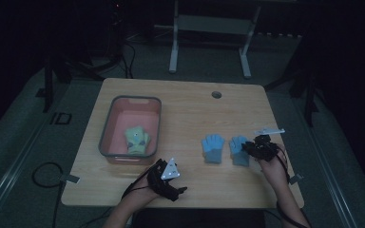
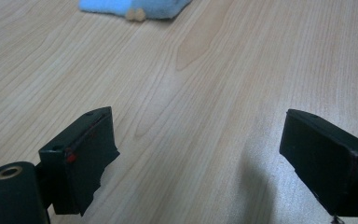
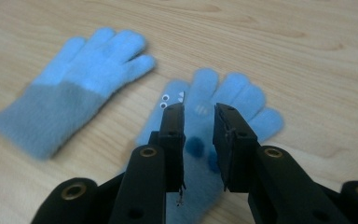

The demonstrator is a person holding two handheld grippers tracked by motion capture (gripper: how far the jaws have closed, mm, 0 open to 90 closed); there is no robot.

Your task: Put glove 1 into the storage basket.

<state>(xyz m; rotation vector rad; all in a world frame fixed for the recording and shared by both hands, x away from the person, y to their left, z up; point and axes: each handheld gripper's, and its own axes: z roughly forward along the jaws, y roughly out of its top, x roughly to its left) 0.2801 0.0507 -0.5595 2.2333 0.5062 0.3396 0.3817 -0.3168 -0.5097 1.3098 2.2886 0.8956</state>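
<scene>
Hovering: right gripper (image 3: pixel 199 114) over glove (image 3: pixel 223 100); second glove (image 3: pixel 74 88) beside, bin (image 1: pixel 108 124) apart, seemingly.

Looks like a lab or recording room, dimly lit. Bare wooden table (image 1: pixel 190 102) with a round cable hole (image 1: pixel 216 94), standing on grey carpet (image 1: pixel 19 142). Beyond the jaws and the table, a white metal stand (image 1: pixel 209 28) against darkness. Dark tripod legs (image 1: pixel 47 80) at both sides, cables (image 1: pixel 45 173) trailing across the floor.
</scene>
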